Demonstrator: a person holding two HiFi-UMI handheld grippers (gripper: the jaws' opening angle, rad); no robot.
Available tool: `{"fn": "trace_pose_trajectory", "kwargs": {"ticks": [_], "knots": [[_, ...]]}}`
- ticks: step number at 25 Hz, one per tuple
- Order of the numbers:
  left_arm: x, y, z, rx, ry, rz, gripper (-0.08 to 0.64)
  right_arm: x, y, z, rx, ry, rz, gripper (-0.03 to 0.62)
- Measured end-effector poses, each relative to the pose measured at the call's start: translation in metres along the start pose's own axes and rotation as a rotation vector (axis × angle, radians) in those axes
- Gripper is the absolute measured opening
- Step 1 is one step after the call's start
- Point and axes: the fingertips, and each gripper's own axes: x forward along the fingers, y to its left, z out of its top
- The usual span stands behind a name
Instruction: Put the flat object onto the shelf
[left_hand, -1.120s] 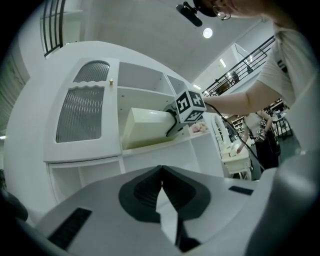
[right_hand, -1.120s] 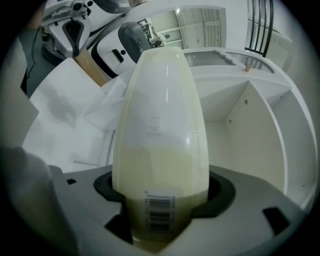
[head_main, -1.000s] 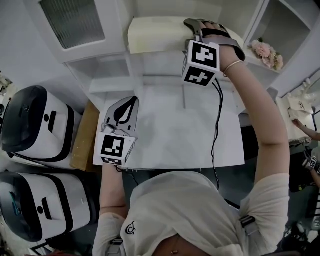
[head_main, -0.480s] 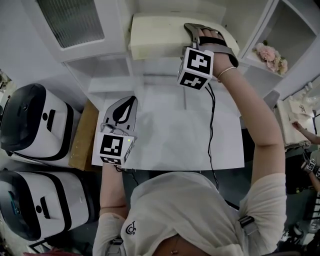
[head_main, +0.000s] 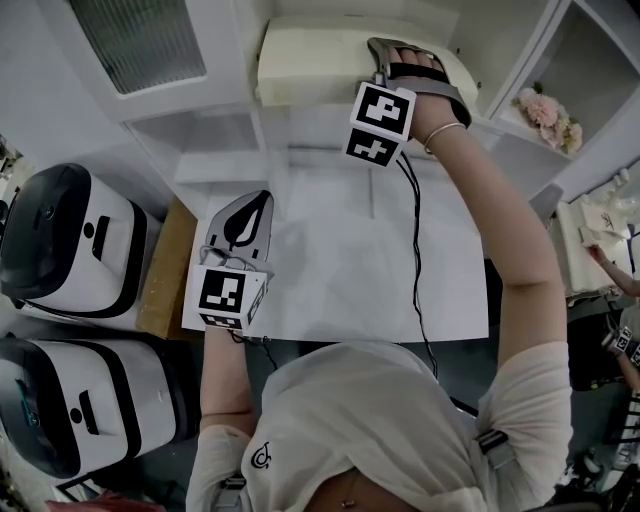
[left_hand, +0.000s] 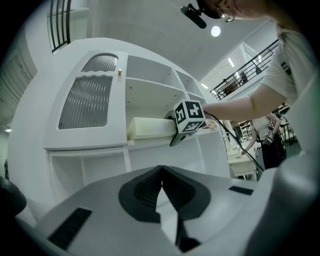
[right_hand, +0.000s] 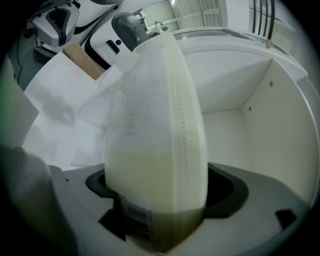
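Head view: right gripper (head_main: 392, 55) up at the shelf (head_main: 300, 112), its marker cube (head_main: 378, 122) facing the camera. Flat object (head_main: 310, 58), a cream pack, lies on its side on the shelf board, one end at the right gripper's jaws. Left gripper (head_main: 262, 198) low over the white table (head_main: 350, 270), well apart from the object. Two white-and-black machines (head_main: 60, 240) stand left of the table; pink flowers (head_main: 545, 108) sit in a compartment to the right.

Left gripper view: jaws pressed together at the tips, nothing between them. Shelf unit ahead with the cream pack in an open compartment and the right gripper's cube at its end.

Right gripper view: pack fills the space between the jaws, barcode end nearest the camera. Jaws spread and have just been opening; a dark gap shows on each side between pad and pack, so no pinch. White compartment walls to the right, table and machines beyond on the left.
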Motion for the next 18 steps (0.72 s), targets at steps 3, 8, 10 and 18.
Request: {"fn": "trace_pose_trajectory", "kwargs": {"ticks": [3,8,10,18], "knots": [[-0.001,0.003,0.001,-0.002,-0.003,0.009,0.012,0.007,0.000,0.001,-0.015,0.018,0.000,0.501],[-0.002,0.005,-0.004,-0.009,0.013,0.017,0.014,0.015,-0.001,0.003,-0.012,0.029,0.001,0.542],[-0.003,0.005,-0.006,-0.011,0.021,0.019,0.014,0.016,-0.003,0.003,-0.019,0.025,-0.017,0.557],[-0.010,0.000,-0.003,-0.004,0.018,0.003,0.014,-0.006,-0.016,0.003,0.055,-0.041,-0.180,0.586]]}}
